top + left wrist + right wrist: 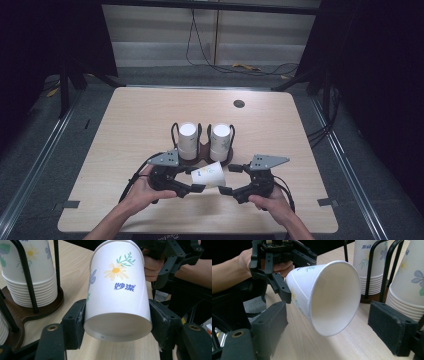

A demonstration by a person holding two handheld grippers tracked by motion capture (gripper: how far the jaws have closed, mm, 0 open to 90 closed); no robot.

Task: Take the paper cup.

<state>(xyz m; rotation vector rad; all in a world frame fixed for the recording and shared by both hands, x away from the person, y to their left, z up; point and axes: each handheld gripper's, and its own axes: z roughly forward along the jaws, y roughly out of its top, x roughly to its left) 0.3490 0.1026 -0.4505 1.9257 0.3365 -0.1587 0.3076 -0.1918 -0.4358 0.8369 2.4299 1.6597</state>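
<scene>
Pale wood-grain surface (pixel 150 125) is lying under dark curtains, with a grey floor around it. You are reaching in from the near edge with both forearms, your hands meeting close together over the front middle of the surface, knuckles up and wrists angled inward so the two tools are facing each other.

Your left tongs (pixel 196 187) are clamping a white paper cup printed with a daisy and blue lettering (pixel 210 174), gripping it near its narrow base, one black pad pressing on each side. The cup is lying on its side in the air just above the surface, its wide mouth pointing toward your right tongs (pixel 227 190).

Your right tongs are standing open, the cup's rim (pixel 334 297) sitting between the two pads without touching either.

Just behind the cup, a dark round-based wire rack (pixel 200 150) is holding two upside-down stacks of matching flowered cups (pixel 188 140).
</scene>
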